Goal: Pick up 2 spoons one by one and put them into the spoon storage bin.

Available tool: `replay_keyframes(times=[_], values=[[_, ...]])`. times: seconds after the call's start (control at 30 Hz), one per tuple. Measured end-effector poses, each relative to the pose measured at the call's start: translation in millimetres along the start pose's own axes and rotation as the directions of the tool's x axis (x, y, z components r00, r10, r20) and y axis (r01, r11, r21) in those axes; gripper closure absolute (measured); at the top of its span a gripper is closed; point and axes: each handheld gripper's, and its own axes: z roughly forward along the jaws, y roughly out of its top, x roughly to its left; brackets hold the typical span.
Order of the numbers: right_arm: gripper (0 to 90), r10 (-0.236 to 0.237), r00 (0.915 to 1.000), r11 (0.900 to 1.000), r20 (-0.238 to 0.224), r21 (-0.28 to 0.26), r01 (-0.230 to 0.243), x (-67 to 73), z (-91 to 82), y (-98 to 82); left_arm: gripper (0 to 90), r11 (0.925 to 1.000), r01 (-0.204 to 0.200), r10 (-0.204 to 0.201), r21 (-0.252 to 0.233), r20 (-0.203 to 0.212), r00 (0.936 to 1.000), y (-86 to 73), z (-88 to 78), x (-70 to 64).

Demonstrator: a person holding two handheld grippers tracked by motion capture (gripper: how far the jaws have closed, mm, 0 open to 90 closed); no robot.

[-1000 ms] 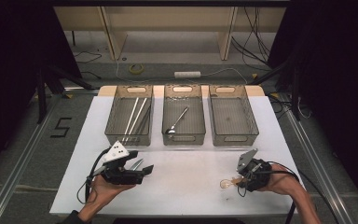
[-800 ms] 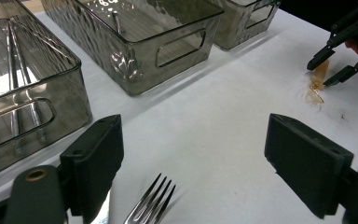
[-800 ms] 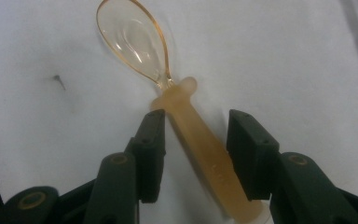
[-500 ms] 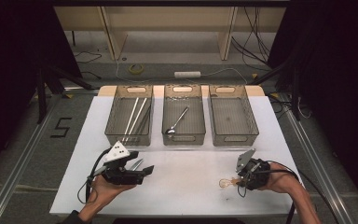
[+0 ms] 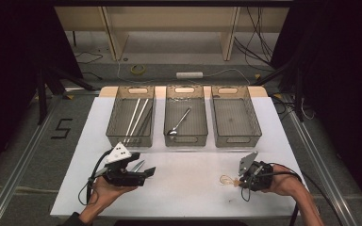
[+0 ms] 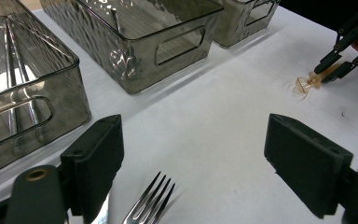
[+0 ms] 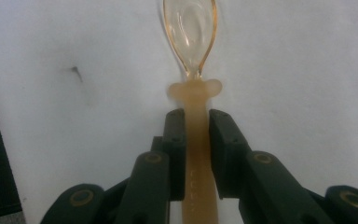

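R tongs [image 7: 196,116] have just closed on the amber plastic spoon's [image 7: 191,28] handle, low right of the high view on the table [image 5: 188,188], L tongs [image 6: 214,158] wide over a fork [image 6: 151,205]; thin slick handle could twist or slip w/ a lift.

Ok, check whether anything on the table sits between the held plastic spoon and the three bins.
Nothing visible does. The right tongs are shut on the plastic spoon, and bare white table runs from it to the bins. The fork lies off by the left tongs.
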Motion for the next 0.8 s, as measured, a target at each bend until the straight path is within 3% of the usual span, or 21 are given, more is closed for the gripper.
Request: replay_keyframes(times=[0.1, 0.17, 0.27, 0.43, 0.6, 0.8], values=[[78.4, 0.005, 0.9999, 1.0, 0.01, -0.014, -0.005, -0.4, -1.1, -0.3, 19.2, 1.0, 0.002, -0.002, -0.003, -0.005, 1.0, 0.2, -0.9, 2.1], [78.5, 0.037, 0.9993, 0.999, 0.005, -0.018, -0.037, 0.3, -5.7, 0.7, 19.2, 0.9999, 0.01, -0.01, -0.007, -0.01, 0.9999, 0.2, -1.8, 3.6], [78.5, 0.042, 0.9987, 0.996, 0.028, -0.075, -0.04, -1.9, -14.2, 1.1, 19.1, 0.9999, 0.015, -0.016, -0.007, -0.018, 0.9997, 0.1, -3.4, 7.0], [78.5, 0.115, 0.9923, 0.98, 0.047, -0.167, -0.105, -3.5, -31.2, 6.5, 18.2, 0.9993, 0.031, -0.032, -0.019, -0.031, 0.999, 0.2, -7.1, 13.5], [78.5, 0.187, 0.9809, 0.952, 0.053, -0.255, -0.168, -9.1, -41.4, 18.6, 17.1, 0.9979, 0.054, -0.055, -0.035, -0.047, 0.9974, -0.8, -12.7, 21.0], [78.5, 0.273, 0.9606, 0.9, 0.053, -0.367, -0.235, -23.2, -51.9, 44.4, 16.6, 0.9979, 0.06, -0.062, -0.026, -0.09, 0.994, -4.0, -19.0, 27.9]])
